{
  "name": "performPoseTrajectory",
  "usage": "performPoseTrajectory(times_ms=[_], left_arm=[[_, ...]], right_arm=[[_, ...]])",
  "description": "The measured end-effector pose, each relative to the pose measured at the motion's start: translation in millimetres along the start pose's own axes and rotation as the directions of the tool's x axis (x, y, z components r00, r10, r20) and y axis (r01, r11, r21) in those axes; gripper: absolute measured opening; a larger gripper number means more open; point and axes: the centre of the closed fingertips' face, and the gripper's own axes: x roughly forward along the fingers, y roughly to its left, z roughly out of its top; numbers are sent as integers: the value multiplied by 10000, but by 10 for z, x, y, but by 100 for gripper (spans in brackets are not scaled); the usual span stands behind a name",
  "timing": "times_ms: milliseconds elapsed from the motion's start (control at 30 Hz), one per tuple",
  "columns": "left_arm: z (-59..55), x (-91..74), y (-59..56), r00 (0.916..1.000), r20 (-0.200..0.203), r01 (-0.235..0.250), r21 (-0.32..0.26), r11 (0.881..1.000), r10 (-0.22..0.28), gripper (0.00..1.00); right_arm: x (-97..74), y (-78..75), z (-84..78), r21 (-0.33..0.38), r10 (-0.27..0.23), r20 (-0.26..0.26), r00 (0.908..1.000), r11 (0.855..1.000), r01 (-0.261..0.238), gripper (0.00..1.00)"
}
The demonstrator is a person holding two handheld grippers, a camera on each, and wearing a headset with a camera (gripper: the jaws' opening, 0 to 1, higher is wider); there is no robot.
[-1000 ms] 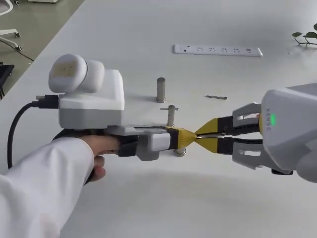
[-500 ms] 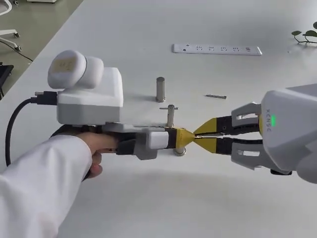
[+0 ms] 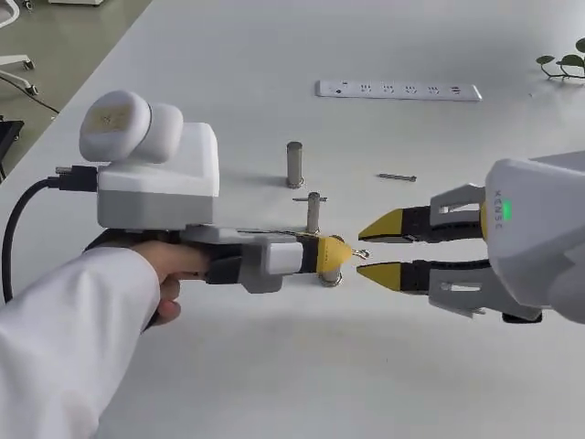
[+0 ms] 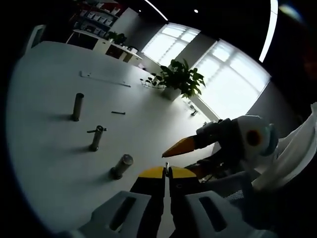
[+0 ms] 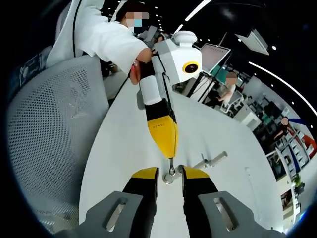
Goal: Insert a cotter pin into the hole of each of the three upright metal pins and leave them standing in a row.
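Three grey metal pins stand on the white table: the far pin (image 3: 294, 165), a middle pin (image 3: 313, 211) with a cotter pin across its top, and a near pin (image 3: 331, 277) partly behind my left gripper. That left gripper (image 3: 345, 253) is shut on a cotter pin (image 3: 361, 253) whose looped end sticks out toward my right gripper (image 3: 370, 253). The right one is open, one jaw above the loop and one below. In the left gripper view the cotter pin (image 4: 167, 166) rises between the shut jaws. In the right gripper view the loop (image 5: 171, 171) hangs between the open jaws.
A loose cotter pin (image 3: 398, 177) lies to the right of the far pin. A white power strip (image 3: 398, 91) lies further back, and a small plant (image 3: 562, 66) sits at the right edge. A black cable (image 3: 18, 233) trails from the left gripper.
My right gripper was shut tip to tip with the left on the cotter pin; it has opened and let go. The left gripper still holds the pin.
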Motion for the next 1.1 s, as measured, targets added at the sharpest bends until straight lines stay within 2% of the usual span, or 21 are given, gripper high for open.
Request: performPoseTrajectory(times_ms=[67,100,167,200,267,300,367,400,433,500,533,600,667,700,767,800,833,933,1100], left_arm=[[15,-10,-19,10000,9,88,407,9991,-88,0],[10,-16,-32,9999,-64,136,621,9980,-132,0],[11,-22,-37,9998,-109,156,823,9965,-147,0],[10,-25,-40,9997,-143,193,823,9964,-181,0],[4,-34,-57,9992,-228,349,1135,9929,-325,0],[-3,-39,-64,9987,-306,439,1534,9872,-397,0],[-18,-44,-64,9983,-425,483,2005,9785,-406,0],[-23,-47,-58,9980,-506,501,2456,9681,-388,0],[-23,-47,-58,9979,-516,505,2590,9645,-384,0],[-25,-49,-72,9971,-598,646,3307,9415,-474,0],[-16,-47,-86,9968,-566,736,3839,9204,-561,0],[-36,-50,-126,9946,-696,1006,4550,8848,-774,0],[-52,-49,-162,9925,-776,1208,4943,8608,-947,0],[-57,-50,-174,9918,-786,1267,5017,8557,-1008,0],[-73,-50,-183,9908,-855,1341,5034,8536,-1052,0],[-87,-52,-194,9896,-915,1422,5113,8476,-1108,0],[-96,-51,-214,9883,-941,1519,5318,8331,-1202,0],[-129,-50,-254,9848,-1098,1732,5464,8195,-1349,0],[-133,-44,-280,9822,-1157,1875,5567,8093,-1479,0]], right_arm=[[-2,47,-8,719,327,206,9993,9968,-341,17],[-5,54,1,1361,413,405,9983,9896,-465,17],[-14,72,23,1954,606,740,9954,9779,-740,17],[-11,58,1,2608,565,919,9942,9622,-788,19],[-20,56,9,3120,651,1188,9908,9449,-995,25],[-28,52,17,3530,674,1330,9888,9290,-1108,26],[-34,30,39,3854,642,1587,9852,9147,-1217,23],[-49,48,43,4115,739,1655,9834,9011,-1370,23],[-48,45,42,4129,768,1675,9829,8998,-1407,22],[-52,75,42,4296,980,1756,9796,8877,-1658,18],[-56,93,51,4394,1026,1855,9773,8809,-1758,16],[-59,101,78,4613,1001,2097,9726,8670,-1887,12],[-59,116,80,4631,1019,2102,9723,8655,-1908,12],[-54,117,81,4577,1022,2094,9725,8686,-1898,12],[-49,139,81,4541,1095,2068,9722,8695,-1945,10],[-56,156,80,4501,1142,2078,9715,8706,-1986,9],[-52,171,84,4559,1215,2102,9701,8656,-2072,8],[-63,193,99,4607,1261,2195,9674,8607,-2168,6],[-80,254,108,4564,1573,2251,9616,8549,-2467,3]])
